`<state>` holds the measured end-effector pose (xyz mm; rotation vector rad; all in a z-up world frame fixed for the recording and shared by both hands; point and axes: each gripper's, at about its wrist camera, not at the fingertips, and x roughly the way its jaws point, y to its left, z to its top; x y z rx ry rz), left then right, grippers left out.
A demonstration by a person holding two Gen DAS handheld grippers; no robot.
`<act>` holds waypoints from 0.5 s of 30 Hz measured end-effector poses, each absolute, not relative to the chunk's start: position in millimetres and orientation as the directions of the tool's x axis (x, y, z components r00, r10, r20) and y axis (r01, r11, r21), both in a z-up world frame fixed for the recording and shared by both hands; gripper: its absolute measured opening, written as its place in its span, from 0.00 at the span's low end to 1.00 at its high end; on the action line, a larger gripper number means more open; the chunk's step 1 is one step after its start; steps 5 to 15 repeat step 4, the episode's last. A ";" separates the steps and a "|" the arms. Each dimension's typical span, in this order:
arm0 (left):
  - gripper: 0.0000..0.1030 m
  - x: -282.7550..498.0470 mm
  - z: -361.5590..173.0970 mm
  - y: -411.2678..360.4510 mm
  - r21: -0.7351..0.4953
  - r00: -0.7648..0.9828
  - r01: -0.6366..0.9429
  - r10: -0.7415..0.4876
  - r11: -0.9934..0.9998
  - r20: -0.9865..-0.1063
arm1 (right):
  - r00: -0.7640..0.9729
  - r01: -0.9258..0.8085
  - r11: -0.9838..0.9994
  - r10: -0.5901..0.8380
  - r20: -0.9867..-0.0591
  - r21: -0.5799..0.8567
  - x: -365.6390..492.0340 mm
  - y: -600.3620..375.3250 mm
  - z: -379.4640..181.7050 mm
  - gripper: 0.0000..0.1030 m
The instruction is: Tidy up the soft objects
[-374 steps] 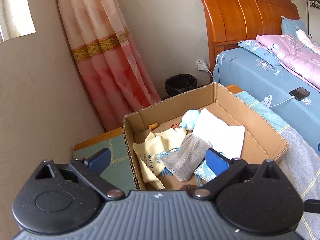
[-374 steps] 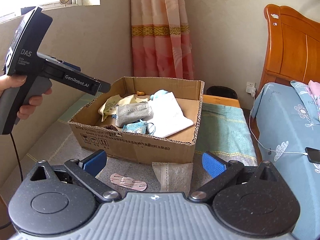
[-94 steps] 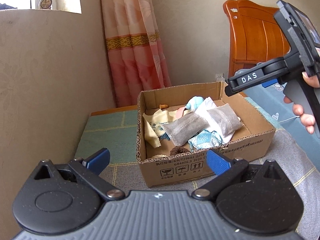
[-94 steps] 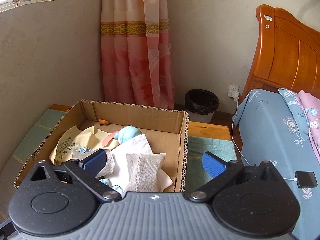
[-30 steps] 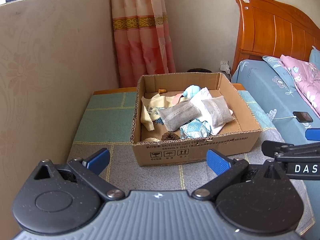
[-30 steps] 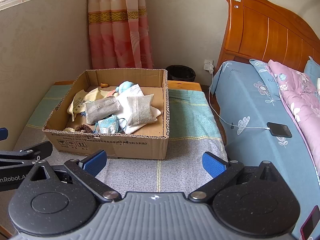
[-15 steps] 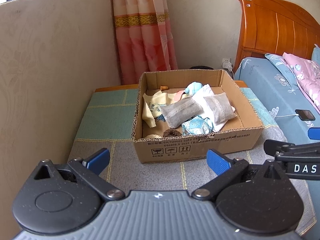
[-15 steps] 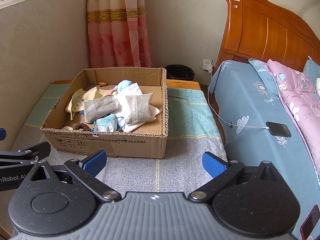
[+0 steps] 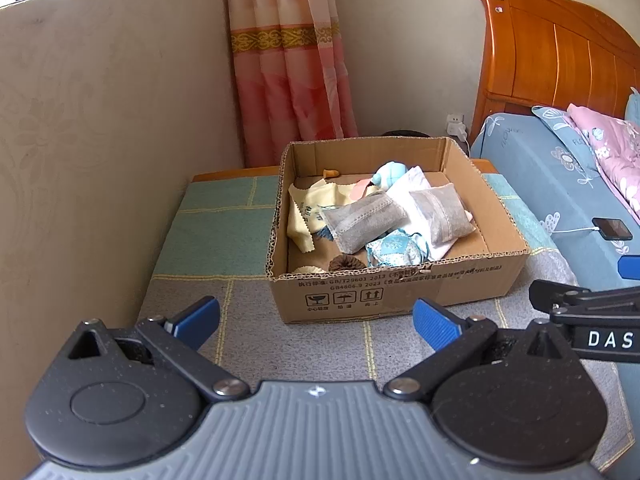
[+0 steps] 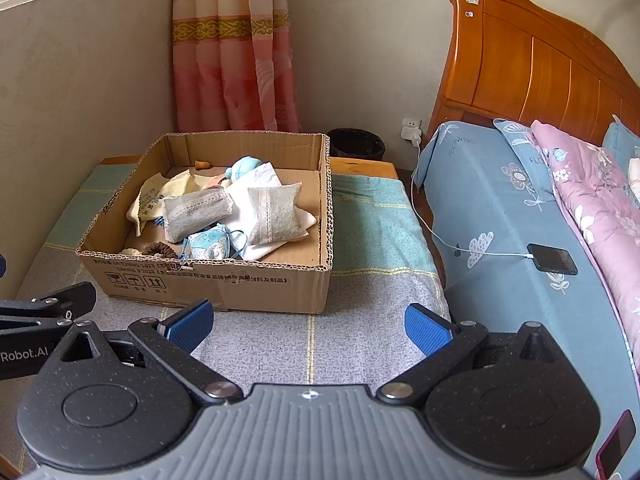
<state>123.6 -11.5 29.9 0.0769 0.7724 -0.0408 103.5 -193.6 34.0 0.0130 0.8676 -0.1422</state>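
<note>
An open cardboard box (image 9: 400, 292) (image 10: 224, 284) stands on a cloth-covered bench. It holds soft things: two grey pouches (image 9: 364, 222) (image 10: 274, 214), a yellow cloth (image 9: 304, 216), a white cloth (image 10: 256, 184), a light blue plush (image 9: 390, 172), a blue patterned pouch (image 10: 208, 246) and a brown scrunchie (image 9: 346, 264). My left gripper (image 9: 316, 322) is open and empty, in front of the box. My right gripper (image 10: 306, 326) is open and empty, in front of the box's right corner.
The bench cloth (image 10: 360, 320) is grey at the front and green at the back. A wall (image 9: 100, 160) runs along the left. A bed (image 10: 512, 216) with a charging phone (image 10: 552, 258) lies to the right. A black bin (image 10: 356, 142) and a curtain (image 10: 232, 60) stand behind.
Both grippers have drawn back a long way from the box and now hold almost still. A second grey pouch lies in the box, and the bench in front of it holds nothing.
</note>
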 end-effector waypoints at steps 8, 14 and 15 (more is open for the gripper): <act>0.99 123.2 30.3 -11.0 0.054 0.716 0.065 -0.009 0.996 -0.698 | 0.639 0.130 0.990 -0.120 -0.760 -0.047 103.0 -193.2 34.6 1.00; 0.99 123.2 30.3 -11.0 0.054 0.716 0.065 -0.009 0.996 -0.698 | 0.639 0.130 0.990 -0.120 -0.760 -0.047 103.0 -193.2 34.6 1.00; 0.99 123.2 30.3 -11.0 0.054 0.716 0.065 -0.009 0.996 -0.698 | 0.639 0.130 0.990 -0.120 -0.760 -0.047 103.0 -193.2 34.6 1.00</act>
